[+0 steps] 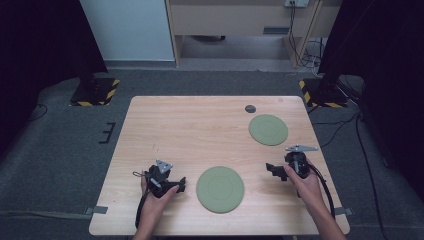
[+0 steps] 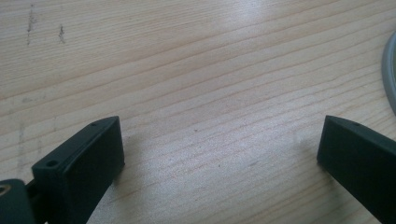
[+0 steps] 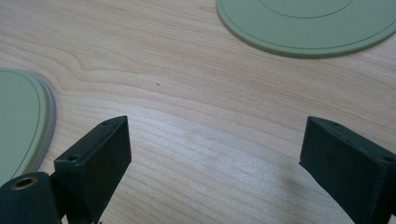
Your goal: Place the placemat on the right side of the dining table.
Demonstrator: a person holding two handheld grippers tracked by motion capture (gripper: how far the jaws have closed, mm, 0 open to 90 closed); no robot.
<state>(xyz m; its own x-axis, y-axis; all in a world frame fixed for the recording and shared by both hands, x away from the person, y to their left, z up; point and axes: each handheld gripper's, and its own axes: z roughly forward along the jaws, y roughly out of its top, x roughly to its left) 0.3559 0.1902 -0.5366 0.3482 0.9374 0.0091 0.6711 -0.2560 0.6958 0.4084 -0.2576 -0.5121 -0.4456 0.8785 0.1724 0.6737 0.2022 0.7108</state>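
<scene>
Both hands low at bench [image 1: 165, 120] front. Left tool [image 1: 181, 186] at 7 o'clock, right tool [image 1: 270, 170] at 4, jaws apart, holding nothing. Near plate [image 1: 220, 189] between them; far plate [image 1: 268, 130] at 1.

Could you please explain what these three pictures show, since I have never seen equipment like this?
A person sits at a wooden table and holds a hand-operated gripper in each hand. The high view looks down from above: the left gripper and the right gripper flank the near green disc. A far green disc and a small dark round object lie further back. The other two pictures come from cameras riding on each gripper, looking along its black jaws. Both grippers are open and hold nothing.
</scene>
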